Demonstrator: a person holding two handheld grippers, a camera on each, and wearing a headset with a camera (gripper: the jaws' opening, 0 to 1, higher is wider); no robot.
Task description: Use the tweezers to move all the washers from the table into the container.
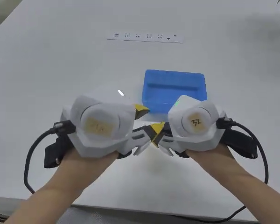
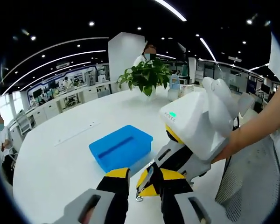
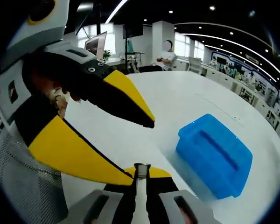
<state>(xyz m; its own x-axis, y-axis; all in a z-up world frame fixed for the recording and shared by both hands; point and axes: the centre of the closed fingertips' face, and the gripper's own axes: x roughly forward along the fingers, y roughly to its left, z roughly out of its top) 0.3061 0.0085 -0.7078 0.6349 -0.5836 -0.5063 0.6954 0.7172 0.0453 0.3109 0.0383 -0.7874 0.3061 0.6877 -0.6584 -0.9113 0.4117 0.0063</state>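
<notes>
Head view: looks barely begun, with no washer made out inside the blue container [image 1: 175, 87] and none told for certain on the white tabletop [image 1: 46, 65]; just a small bright fleck [image 1: 121, 93] left of the container, too small to call washer or glare. Nearer the person, left gripper [image 1: 142, 122] and right gripper [image 1: 157, 134] held tip to tip, in front of the container and apart from it; a power strip [image 1: 144, 36] well beyond. Left gripper view: own jaws spread, gripping nothing, flanking the yellow tip of the right gripper at the right; between that gripper's jaws a thin metal strip, slim and grey, likely the tweezers [image 2: 145, 183]; container beyond and to the left, seemingly bare inside. Right gripper view: own jaws pressed together on that same metal strip, upright between them; the left gripper's big yellow jaws wide apart just above and to the left, pinching nothing; whether brushing the tweezers, cannot tell. Container off to the right, open-topped and apparently empty. Left to do, by this reading: all of it, namely finding each washer, pinching it with the tweezers and dropping it into the container.
</notes>
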